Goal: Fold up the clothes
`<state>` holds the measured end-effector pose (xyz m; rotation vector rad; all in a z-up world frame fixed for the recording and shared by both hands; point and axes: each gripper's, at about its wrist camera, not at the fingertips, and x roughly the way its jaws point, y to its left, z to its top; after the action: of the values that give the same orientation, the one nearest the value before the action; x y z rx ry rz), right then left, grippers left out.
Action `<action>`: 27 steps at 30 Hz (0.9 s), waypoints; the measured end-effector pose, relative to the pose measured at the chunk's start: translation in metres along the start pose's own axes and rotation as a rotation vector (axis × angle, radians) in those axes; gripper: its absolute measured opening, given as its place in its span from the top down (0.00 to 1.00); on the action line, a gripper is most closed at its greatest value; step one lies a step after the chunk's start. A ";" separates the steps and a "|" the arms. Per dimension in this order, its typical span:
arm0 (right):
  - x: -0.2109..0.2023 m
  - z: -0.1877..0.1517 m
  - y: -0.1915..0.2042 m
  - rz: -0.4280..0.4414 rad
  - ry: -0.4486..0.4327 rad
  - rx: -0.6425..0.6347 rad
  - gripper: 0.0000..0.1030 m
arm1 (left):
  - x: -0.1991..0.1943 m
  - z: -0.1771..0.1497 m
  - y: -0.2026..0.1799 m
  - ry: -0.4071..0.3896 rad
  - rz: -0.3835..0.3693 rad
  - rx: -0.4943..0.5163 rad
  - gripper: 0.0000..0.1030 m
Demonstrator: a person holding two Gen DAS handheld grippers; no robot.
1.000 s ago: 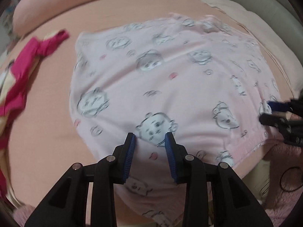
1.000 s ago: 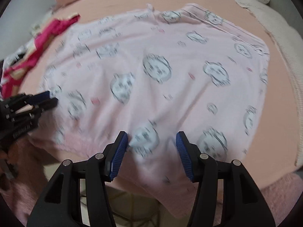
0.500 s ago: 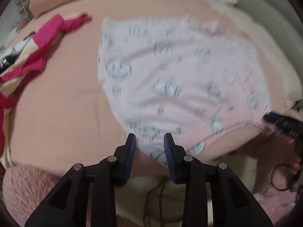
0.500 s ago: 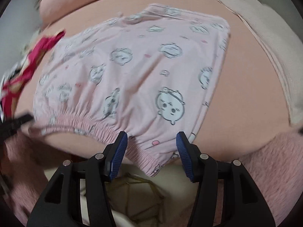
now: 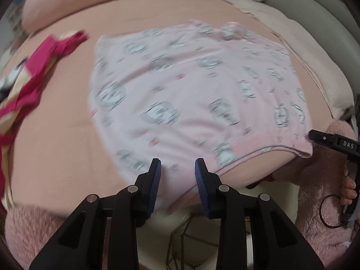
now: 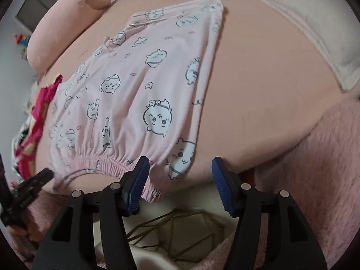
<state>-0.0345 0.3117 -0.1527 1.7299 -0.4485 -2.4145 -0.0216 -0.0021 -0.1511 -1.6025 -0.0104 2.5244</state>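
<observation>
Pink pyjama shorts [image 6: 144, 94] blurred in left view; left hand-held gripper [image 5: 177, 175] seemingly empty, right hand-held gripper [image 6: 180, 175] widening, empty.

bed: peach sheet [image 6: 258, 72] | far left: pink bolster pillow [image 6: 67, 15] | right: cream blanket [image 6: 315, 22] | near edge: fuzzy pink throw [image 6: 319, 157] | far wall: pale, perhaps a grey door [image 6: 33, 2]

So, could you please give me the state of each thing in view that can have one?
Pink shorts: spread flat on the bed, waistband at the near edge, not yet folded.
Red garment: crumpled, lying apart from the shorts.
Left gripper: open over the shorts' near edge, nothing gripped.
Right gripper: open, jaws just widened, waistband corner between them, not pinched.
Pillow: at the bed's far end, untouched.
</observation>
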 end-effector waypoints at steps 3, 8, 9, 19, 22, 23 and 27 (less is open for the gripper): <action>0.010 -0.005 0.003 0.038 0.064 -0.012 0.40 | 0.017 0.010 -0.006 0.047 -0.005 0.003 0.68; 0.024 -0.013 0.004 0.178 0.144 0.046 0.50 | 0.024 0.003 -0.005 0.060 -0.029 -0.020 0.66; 0.024 -0.013 0.004 0.170 0.142 0.046 0.54 | 0.023 0.002 -0.004 0.057 -0.033 -0.024 0.66; 0.011 0.006 0.023 0.179 0.014 0.019 0.87 | 0.015 -0.008 0.023 0.018 -0.130 -0.162 0.65; 0.001 0.013 0.028 0.216 -0.029 0.004 0.89 | 0.008 -0.009 0.040 -0.032 -0.200 -0.260 0.65; 0.000 0.019 0.036 0.221 -0.036 -0.026 0.89 | 0.005 -0.009 0.046 -0.054 -0.220 -0.295 0.65; 0.000 0.053 0.078 0.281 -0.042 -0.136 0.90 | -0.004 -0.011 0.059 -0.102 -0.244 -0.345 0.65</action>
<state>-0.0888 0.2460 -0.1122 1.4553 -0.4840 -2.2293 -0.0174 -0.0620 -0.1573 -1.4673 -0.6438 2.5046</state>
